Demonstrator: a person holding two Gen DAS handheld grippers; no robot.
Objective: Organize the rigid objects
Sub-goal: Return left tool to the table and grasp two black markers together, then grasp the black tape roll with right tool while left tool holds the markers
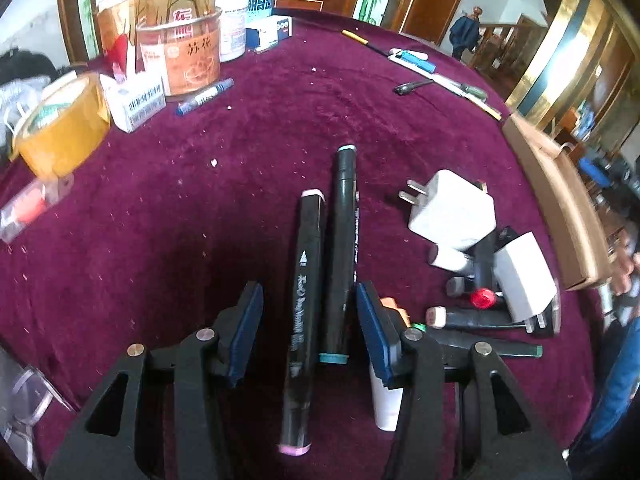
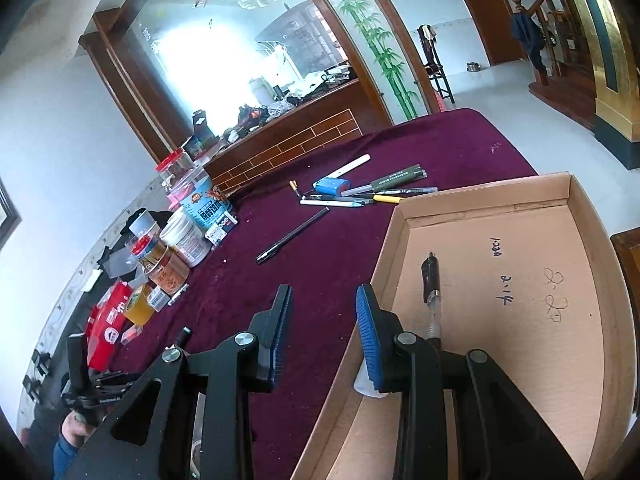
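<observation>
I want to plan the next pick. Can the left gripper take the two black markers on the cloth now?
Probably yes: the left gripper is open, both black markers lie between its pads, nothing covers them.

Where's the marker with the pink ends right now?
In the left wrist view the pink-ended marker lies on the purple tablecloth, between the open left gripper fingers, beside a teal-ended marker.

The left wrist view looks steeply down, close over the tabletop (image 1: pixel 160 200); the right looks shallower toward 12 o'clock; both share the cardboard box (image 2: pixel 500 280).
</observation>
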